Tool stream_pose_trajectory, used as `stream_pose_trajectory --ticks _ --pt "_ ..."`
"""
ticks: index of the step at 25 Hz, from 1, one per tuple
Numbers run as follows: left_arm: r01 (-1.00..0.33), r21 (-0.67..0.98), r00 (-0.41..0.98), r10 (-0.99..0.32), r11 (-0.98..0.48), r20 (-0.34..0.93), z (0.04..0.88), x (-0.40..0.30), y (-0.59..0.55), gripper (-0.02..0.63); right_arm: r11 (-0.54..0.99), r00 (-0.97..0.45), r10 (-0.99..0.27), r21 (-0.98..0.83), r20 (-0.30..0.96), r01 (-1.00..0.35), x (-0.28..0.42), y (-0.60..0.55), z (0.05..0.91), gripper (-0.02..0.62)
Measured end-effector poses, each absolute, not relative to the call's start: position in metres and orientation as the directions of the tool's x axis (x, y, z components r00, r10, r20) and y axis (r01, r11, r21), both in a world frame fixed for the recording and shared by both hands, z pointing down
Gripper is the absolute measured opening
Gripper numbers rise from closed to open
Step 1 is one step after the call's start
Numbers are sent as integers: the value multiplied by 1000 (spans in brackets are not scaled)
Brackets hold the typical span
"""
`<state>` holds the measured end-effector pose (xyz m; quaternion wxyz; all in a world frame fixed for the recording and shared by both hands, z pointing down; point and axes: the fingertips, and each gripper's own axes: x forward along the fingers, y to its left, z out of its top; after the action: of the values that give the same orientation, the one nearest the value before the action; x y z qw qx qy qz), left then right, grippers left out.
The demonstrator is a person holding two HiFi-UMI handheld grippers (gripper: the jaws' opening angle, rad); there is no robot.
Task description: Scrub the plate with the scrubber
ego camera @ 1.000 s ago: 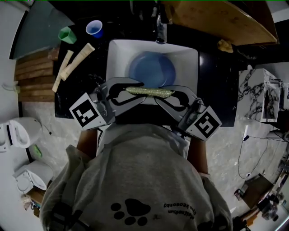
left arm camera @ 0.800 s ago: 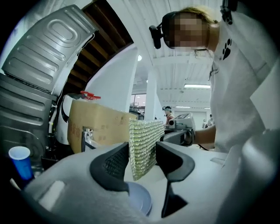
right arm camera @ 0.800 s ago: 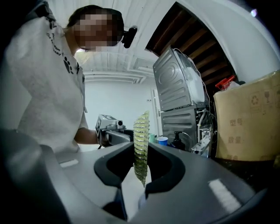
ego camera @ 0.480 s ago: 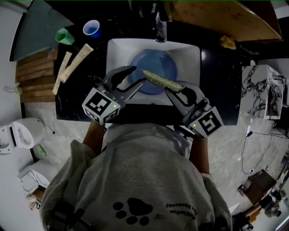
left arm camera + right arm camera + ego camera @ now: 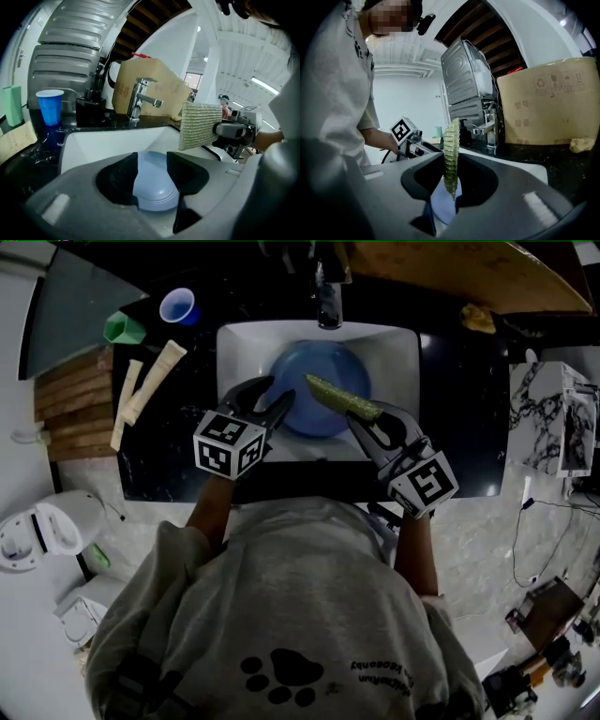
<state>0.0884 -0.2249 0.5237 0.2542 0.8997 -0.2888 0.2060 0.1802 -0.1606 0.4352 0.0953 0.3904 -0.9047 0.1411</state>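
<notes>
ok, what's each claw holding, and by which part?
Right claw pinches the scrubber by its near end. Left claw is open, holding nothing.

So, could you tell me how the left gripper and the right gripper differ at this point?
The left gripper holds its jaws apart, nothing clamped; the right gripper is shut on the scrubber. The left sits at the left rim of the plate, the right at its right side. Both are over the sink.
</notes>
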Motion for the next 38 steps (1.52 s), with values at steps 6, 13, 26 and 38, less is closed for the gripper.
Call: stream_pose_trajectory --ticks 6,13,26,38 --pt "-726 325 632 -400 -607 664 573 74 -235 199 628 -651 -689 -185 318 -755 186 -165 449 78" --pt "-800 362 547 -331 -478 769 621 62 -233 236 606 -635 -691 -203 344 -769 186 -171 463 78" --pt "-854 395 488 -259 -339 833 664 65 -230 229 585 -628 -685 -234 370 -776 186 -179 481 78" --pt "-908 393 419 -253 -148 872 686 61 -226 162 559 -607 -698 -240 380 -794 187 -186 493 78"
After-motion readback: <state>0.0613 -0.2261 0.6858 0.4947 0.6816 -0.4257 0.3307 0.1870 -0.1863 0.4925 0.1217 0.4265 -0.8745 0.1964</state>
